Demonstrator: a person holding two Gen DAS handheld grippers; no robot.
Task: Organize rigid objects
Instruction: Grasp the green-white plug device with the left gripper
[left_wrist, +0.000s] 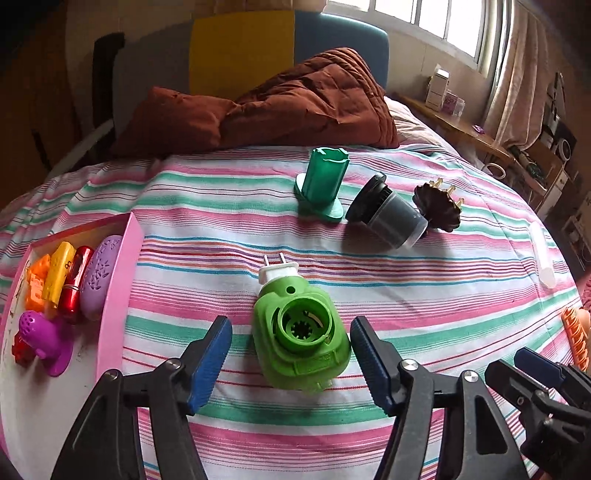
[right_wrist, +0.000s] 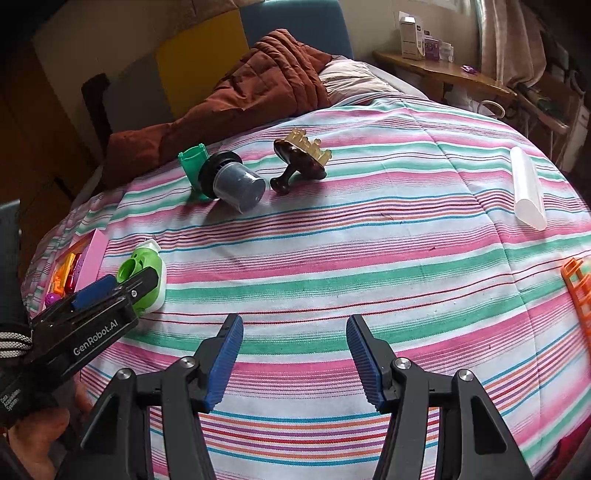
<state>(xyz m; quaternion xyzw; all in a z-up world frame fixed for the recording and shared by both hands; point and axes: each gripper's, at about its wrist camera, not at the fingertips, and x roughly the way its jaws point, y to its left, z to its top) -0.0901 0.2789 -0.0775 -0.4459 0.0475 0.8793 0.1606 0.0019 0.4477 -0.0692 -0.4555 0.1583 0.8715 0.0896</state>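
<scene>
Fingers of the left gripper stand apart, flanking the green plug-in device at lower centre, its prongs pointing away; right gripper open, farther off.

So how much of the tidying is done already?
About half. The pink box already holds several small toys, such as a purple oval case and a red tube. The left gripper is open around the green plug-in device, not yet gripping. Left on the bed: dark green holder, grey cup, brown brush, white tube. The right gripper is open, empty.
</scene>
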